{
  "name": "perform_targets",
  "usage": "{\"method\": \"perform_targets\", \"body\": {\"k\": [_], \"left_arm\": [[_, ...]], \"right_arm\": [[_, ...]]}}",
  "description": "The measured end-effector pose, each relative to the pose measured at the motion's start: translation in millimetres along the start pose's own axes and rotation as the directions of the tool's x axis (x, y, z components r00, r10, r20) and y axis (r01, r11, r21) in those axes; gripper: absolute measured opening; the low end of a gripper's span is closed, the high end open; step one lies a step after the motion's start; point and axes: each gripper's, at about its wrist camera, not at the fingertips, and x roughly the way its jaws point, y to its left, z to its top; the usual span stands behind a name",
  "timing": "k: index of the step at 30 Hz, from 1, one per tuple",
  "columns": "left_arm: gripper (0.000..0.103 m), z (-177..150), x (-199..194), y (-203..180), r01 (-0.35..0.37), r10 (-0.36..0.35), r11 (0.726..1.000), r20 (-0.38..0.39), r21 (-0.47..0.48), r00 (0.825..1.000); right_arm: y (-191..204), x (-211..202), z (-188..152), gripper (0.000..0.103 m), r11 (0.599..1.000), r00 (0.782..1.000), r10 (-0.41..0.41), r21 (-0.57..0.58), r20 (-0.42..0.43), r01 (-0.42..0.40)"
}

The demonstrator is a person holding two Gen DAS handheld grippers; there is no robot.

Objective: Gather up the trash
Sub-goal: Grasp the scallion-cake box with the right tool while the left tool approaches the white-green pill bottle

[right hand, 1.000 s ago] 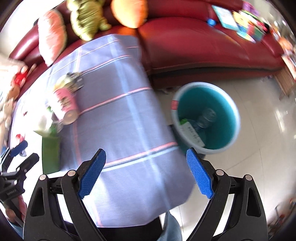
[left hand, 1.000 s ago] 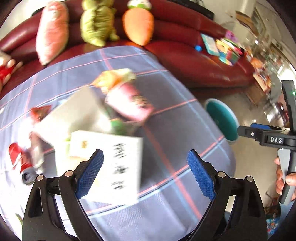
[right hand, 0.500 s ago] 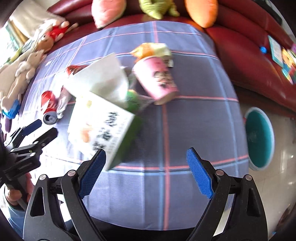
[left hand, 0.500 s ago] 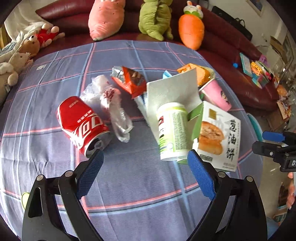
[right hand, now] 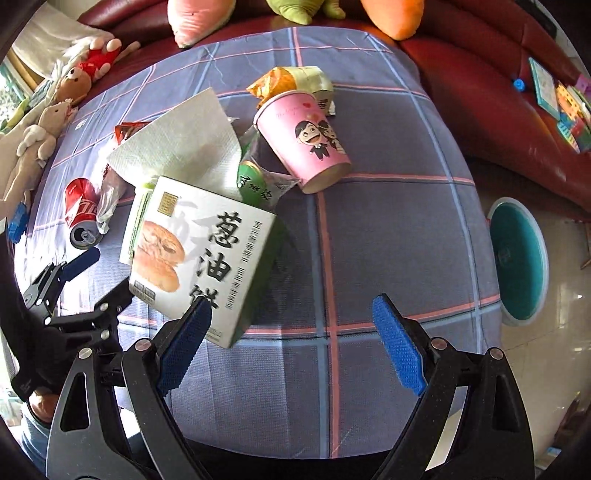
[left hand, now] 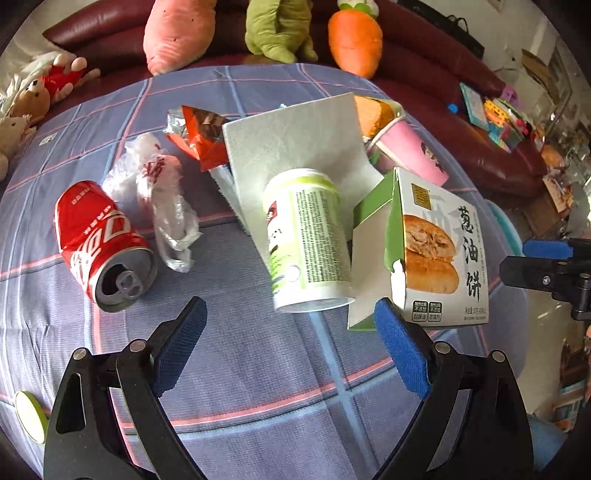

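Trash lies in a heap on the blue plaid table. In the left wrist view my left gripper (left hand: 291, 347) is open just short of a white-green tub (left hand: 308, 236) lying on its side, with a red soda can (left hand: 99, 240) and a crumpled plastic bag (left hand: 162, 199) to its left and a pancake box (left hand: 432, 251) to its right. A white napkin (left hand: 295, 144) and an orange snack wrapper (left hand: 199, 136) lie behind. My right gripper (right hand: 291, 343) is open and empty, its left finger close to the pancake box (right hand: 199, 251). A pink paper cup (right hand: 303, 140) lies beyond.
A teal waste bin (right hand: 517, 258) stands on the floor off the table's right edge. A red sofa (left hand: 443, 85) with plush toys (left hand: 354, 33) runs behind the table. Bare cloth (right hand: 388, 240) lies between the heap and the right table edge.
Both views swung left across the table, from the bin side to the trash heap. The left gripper has come lower and closer to the tub. Both stayed open.
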Motion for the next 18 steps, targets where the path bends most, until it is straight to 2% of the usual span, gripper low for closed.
{"method": "perform_targets", "body": {"k": [7,13,18], "left_arm": [[0.092,-3.7,9.0,-23.0,0.062,-0.062,0.998,-0.010,-0.012,0.998],[0.092,-12.2,-0.6,9.6,0.091,-0.091,0.992,0.005,-0.089,0.996],[0.092,-23.6,-20.4,46.1,0.074,-0.070,0.987,0.030,-0.143,0.997]], "right_arm": [[-14.3,1.6,-4.7,0.085,0.999,1.000,-0.008,0.044,0.008,0.008],[5.7,4.3,-0.7,0.085,1.000,0.999,-0.031,0.000,0.009,0.031],[55.8,7.1,7.9,0.085,0.992,0.996,-0.073,-0.098,0.051,0.078]]}}
